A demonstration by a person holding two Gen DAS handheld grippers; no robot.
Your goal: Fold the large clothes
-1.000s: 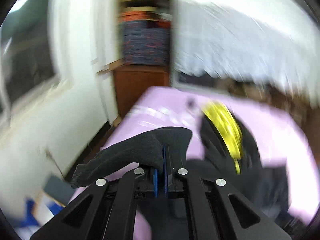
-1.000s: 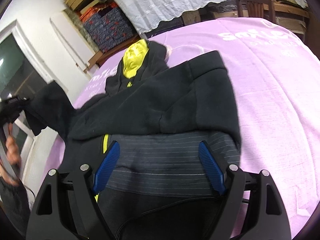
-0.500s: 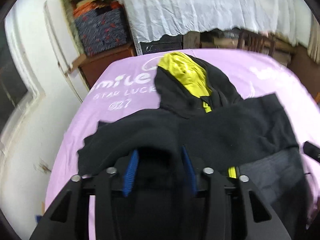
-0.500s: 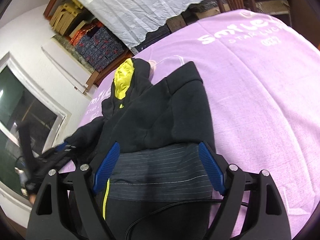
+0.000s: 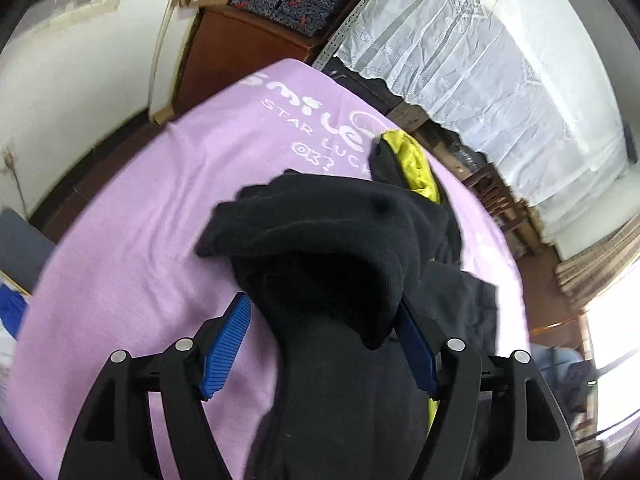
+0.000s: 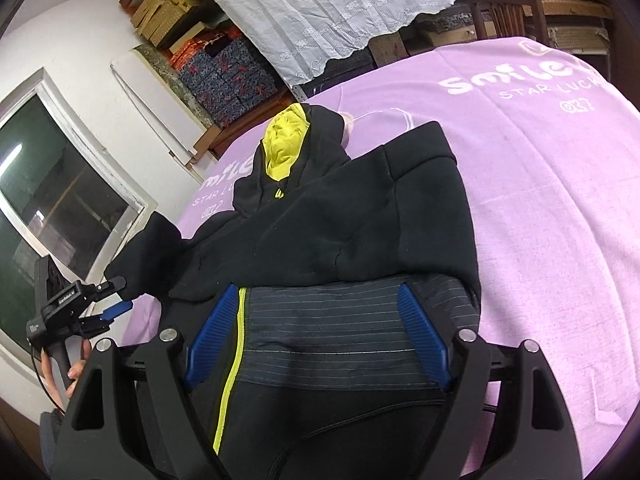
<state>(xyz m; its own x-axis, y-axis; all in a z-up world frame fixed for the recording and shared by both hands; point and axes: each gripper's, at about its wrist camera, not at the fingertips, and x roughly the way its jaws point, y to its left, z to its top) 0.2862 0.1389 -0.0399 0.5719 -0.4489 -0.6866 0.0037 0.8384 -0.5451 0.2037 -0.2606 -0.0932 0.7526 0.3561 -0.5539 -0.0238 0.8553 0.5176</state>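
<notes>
A black hoodie (image 6: 340, 216) with a yellow-lined hood (image 6: 286, 144) lies on the purple cloth (image 6: 540, 200). Its right sleeve is folded across the chest. My right gripper (image 6: 318, 292) hovers open over the striped waistband (image 6: 328, 320), beside the yellow zip. My left gripper (image 5: 320, 300) is at the hoodie's left edge and its jaws are opening. The left sleeve (image 5: 320, 232) lies bunched between the blue pads (image 5: 228, 344) and only brushes the right one. In the right wrist view the left gripper (image 6: 124, 293) sits just under the sleeve cuff (image 6: 156, 240).
A person's hand (image 6: 72, 372) grips the left gripper's handle at the table's left edge. Behind the table are a window (image 6: 52, 200), a wooden shelf with patterned boxes (image 6: 228, 76), a white lace curtain (image 6: 360, 4) and a chair (image 6: 504, 12).
The left gripper, shut on the sleeve a second ago, has swung down toward the table, rolled, and opened. The sleeve now lies loose between its pads. The right gripper has stayed open in place.
</notes>
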